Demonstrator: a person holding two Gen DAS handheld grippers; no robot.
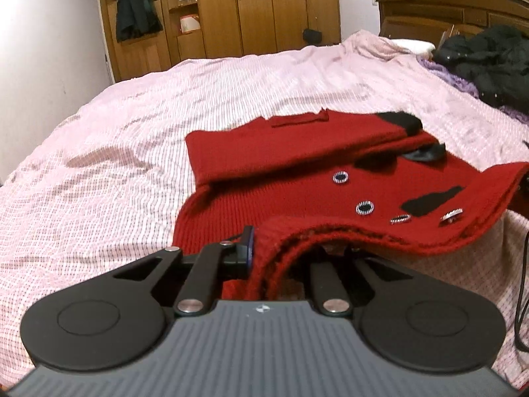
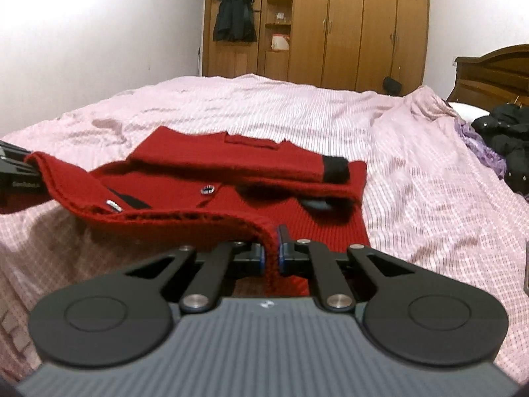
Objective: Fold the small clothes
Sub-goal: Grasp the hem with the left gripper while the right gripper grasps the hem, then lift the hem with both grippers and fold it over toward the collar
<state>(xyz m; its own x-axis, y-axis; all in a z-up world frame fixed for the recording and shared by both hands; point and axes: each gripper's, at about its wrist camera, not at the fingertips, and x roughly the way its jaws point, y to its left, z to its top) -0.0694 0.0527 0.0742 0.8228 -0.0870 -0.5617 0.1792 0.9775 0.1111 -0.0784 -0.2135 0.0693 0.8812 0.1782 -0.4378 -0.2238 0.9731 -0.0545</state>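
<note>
A small red knit cardigan (image 1: 297, 178) with black trim and sparkly buttons lies on the pink bed, its sleeves folded across the body. My left gripper (image 1: 264, 258) is shut on the near hem's left corner and holds it lifted. My right gripper (image 2: 271, 254) is shut on the hem's right corner of the cardigan (image 2: 231, 185), also lifted. The hem hangs raised between both grippers. The left gripper (image 2: 16, 172) shows at the left edge of the right wrist view. The left gripper's right finger is hidden under the fabric.
The bed (image 1: 132, 125) has a pink checked cover. A pile of black and purple clothes (image 1: 489, 63) lies at the far right by the wooden headboard (image 1: 446, 6). A wooden wardrobe (image 2: 347, 26) stands behind the bed. A black cable (image 1: 522, 281) hangs at the right.
</note>
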